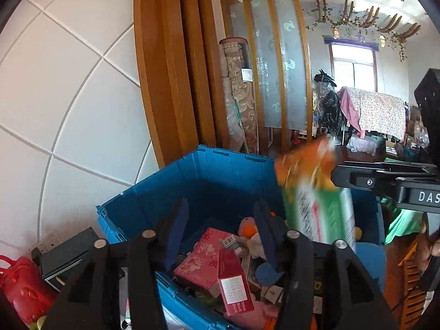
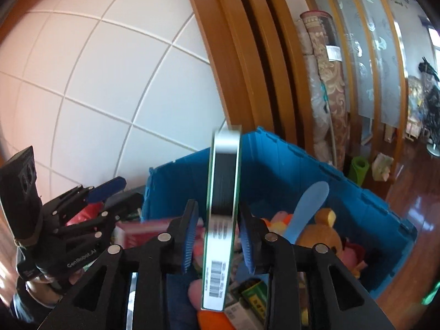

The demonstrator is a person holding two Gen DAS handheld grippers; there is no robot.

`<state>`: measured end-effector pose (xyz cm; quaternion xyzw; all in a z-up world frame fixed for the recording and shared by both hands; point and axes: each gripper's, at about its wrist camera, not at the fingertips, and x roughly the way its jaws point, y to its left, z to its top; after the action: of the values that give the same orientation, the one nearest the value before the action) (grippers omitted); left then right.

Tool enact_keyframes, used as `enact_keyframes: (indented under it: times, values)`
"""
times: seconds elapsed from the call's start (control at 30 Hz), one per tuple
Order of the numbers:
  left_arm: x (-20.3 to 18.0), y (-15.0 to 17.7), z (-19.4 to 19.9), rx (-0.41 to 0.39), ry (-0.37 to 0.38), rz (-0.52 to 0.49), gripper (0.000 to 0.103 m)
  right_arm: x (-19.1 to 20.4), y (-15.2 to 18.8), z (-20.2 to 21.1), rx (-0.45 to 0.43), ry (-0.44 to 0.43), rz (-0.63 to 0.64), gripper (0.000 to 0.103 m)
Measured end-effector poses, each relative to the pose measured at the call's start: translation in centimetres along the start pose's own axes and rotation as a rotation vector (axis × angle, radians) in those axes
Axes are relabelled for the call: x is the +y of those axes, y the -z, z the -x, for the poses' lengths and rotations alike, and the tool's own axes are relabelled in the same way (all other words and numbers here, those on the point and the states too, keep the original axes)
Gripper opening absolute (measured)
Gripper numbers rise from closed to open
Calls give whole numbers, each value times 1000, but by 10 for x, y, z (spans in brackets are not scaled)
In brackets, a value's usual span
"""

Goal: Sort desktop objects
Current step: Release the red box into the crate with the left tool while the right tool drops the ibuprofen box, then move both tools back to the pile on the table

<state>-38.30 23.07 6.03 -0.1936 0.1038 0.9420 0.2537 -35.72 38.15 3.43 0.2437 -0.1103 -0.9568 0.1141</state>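
In the left wrist view, the left tongs [image 1: 220, 220] hang over the blue crate [image 1: 154, 200] with their fingers spread and nothing between the pads. Below the gap, at about 6 o'clock from the tips, lie a pink flowered box [image 1: 203, 258] and a red carton [image 1: 233, 283] with a white label, among soft toys in the crate. At 3 o'clock from these tongs stands the green and orange box [image 1: 316, 192], blurred, upright over the crate's right part; the right tongs [image 1: 341, 176] reach in from the right edge, their black tip just at the box's upper right side. Whether it touches there cannot be told from this view. A red bag [image 1: 19, 286] sits outside the crate at 8 o'clock.

In the right wrist view, the left tongs [image 2: 110, 192] show at 9 o'clock, one blue pad tip open to the air. In the middle, the green and orange box [image 2: 222, 206] stands edge-on, tall and narrow, a barcode at its lower end. It rises in the gap of the right tongs [image 2: 220, 236]; the blue ribbed pads [image 2: 189, 236] stand a little off each side of it, with slits of background between, so the tongs are parted and not pinching. Past the box, at 2 o'clock, a light blue spoon [image 2: 308, 206] leans in the blue crate [image 2: 275, 162] beside a brown plush bear [image 2: 321, 233].
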Motion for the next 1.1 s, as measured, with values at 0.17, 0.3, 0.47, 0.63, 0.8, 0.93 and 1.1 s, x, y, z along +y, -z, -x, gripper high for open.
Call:
enact_keyframes:
  times: [0.17, 0.3, 0.47, 0.63, 0.8, 0.93, 1.1]
  values:
    - [-11, -3, 2, -27, -79, -16, 60, -12, -7, 29, -88, -51, -16, 69]
    - [-10, 15, 4, -22, -127, 0, 60, -12, 3, 41, -113, -95, -29, 72]
    - [-9, 42, 18, -23, -219, 18, 60, 0, 26, 46, -108, -142, -10, 79]
    - [-6, 70, 50, -89, -403, 23, 61, 22, 43, 44, -106, -199, 71, 89]
    - [10, 106, 78, -121, -571, 66, 70, 41, 53, 45, -119, -315, 113, 95]
    - [41, 137, 95, -54, -640, 135, 70, 68, 58, 44, -120, -369, 150, 99]
    - [75, 181, 136, -50, -680, 162, 70, 114, 69, 41, -96, -417, 215, 101]
